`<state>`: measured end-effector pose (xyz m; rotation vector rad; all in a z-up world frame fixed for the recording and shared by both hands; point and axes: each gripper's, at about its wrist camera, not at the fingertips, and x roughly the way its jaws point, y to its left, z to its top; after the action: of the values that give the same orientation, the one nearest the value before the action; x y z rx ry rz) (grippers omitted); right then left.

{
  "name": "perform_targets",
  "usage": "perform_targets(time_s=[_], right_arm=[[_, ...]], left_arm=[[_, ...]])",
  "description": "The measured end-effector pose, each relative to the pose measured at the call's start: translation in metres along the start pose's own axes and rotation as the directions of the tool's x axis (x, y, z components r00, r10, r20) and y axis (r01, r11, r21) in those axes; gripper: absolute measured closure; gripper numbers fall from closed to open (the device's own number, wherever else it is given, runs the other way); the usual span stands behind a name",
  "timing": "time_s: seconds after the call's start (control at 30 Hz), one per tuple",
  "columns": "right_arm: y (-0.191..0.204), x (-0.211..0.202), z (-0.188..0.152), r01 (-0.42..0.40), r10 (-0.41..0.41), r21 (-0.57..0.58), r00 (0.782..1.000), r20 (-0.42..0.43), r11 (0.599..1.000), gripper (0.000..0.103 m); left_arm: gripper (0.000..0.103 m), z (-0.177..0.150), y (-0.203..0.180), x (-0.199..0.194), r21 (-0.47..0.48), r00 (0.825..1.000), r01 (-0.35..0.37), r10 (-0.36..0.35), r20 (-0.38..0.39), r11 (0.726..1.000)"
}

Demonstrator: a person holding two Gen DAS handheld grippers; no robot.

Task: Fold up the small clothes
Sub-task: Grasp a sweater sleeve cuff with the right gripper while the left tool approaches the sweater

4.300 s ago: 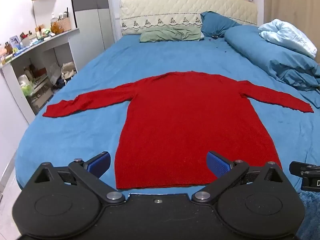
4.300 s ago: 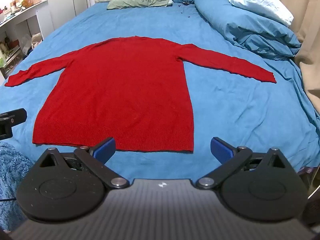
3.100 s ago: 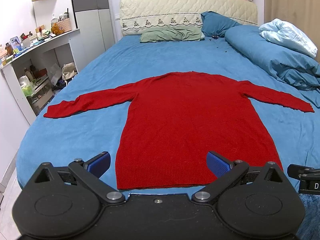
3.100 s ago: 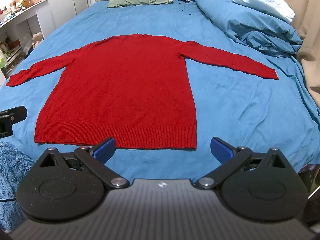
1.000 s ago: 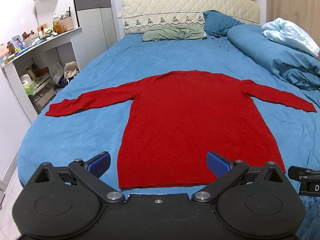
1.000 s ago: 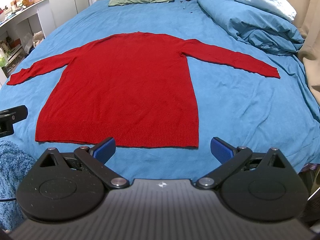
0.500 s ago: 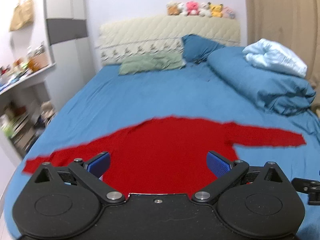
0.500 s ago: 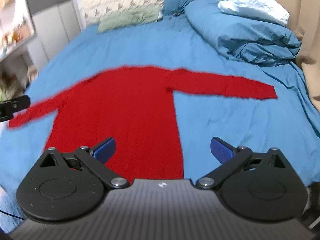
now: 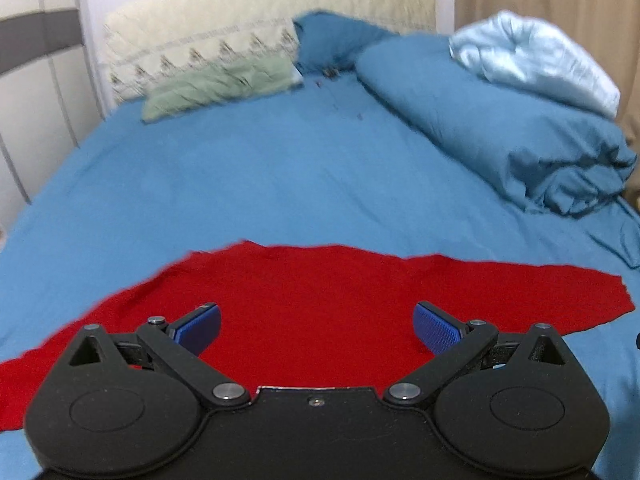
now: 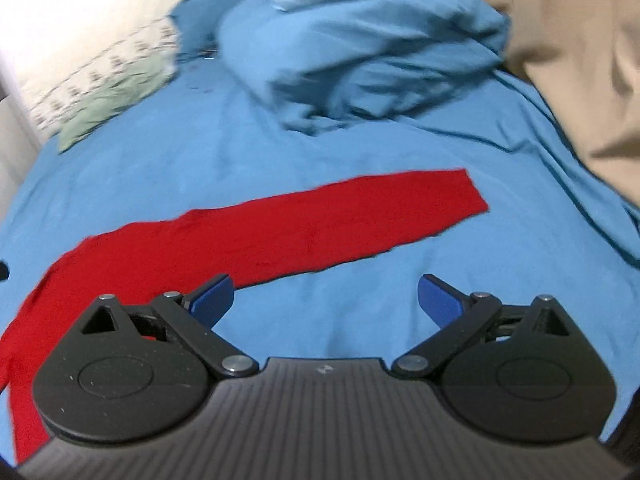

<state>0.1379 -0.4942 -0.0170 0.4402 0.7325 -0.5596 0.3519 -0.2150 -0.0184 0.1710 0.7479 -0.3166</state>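
Note:
A red long-sleeved sweater point(image 9: 312, 296) lies flat on the blue bed sheet point(image 9: 260, 184), sleeves spread out to both sides. My left gripper point(image 9: 316, 330) is open and empty, over the sweater's upper body near the neckline. In the right wrist view the sweater's right sleeve point(image 10: 340, 220) runs up to the right. My right gripper point(image 10: 324, 296) is open and empty over the sheet just in front of that sleeve. The sweater's lower part is hidden behind both grippers.
A rolled blue duvet point(image 9: 500, 136) with a pale blue blanket point(image 9: 532, 60) on it lies along the right side of the bed. A green pillow point(image 9: 216, 88) and a blue pillow point(image 9: 336, 40) sit at the headboard. A beige curtain point(image 10: 580, 60) hangs at the right.
Both grippers have moved forward over the bed, from the sweater's hem up to its shoulders. The right one has swung toward the right sleeve. Both stay open.

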Motion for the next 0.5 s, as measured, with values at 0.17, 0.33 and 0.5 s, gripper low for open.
perform_targets(time_s=[0.17,0.33,0.5], right_arm=[[-0.042,0.064,-0.003,0.022,-0.02,0.107,1.0,-0.013,0.994,0.0],[-0.065,0.115,-0.01,0.097,-0.098,0.142,0.995,0.0,0.985,0.005],[-0.078,0.147,-0.009,0.123,-0.14,0.182,0.986,0.085,0.976,0.016]], left_arm=[[0.0,-0.003,-0.025,0.066,0.02,0.999,0.01,-0.01,-0.037,1.0],[0.0,-0.011,-0.041,0.122,0.041,0.996,-0.006,0.009,-0.093,0.999],[0.0,-0.024,-0.045,0.167,0.035,0.983,-0.027,0.033,-0.179,0.999]])
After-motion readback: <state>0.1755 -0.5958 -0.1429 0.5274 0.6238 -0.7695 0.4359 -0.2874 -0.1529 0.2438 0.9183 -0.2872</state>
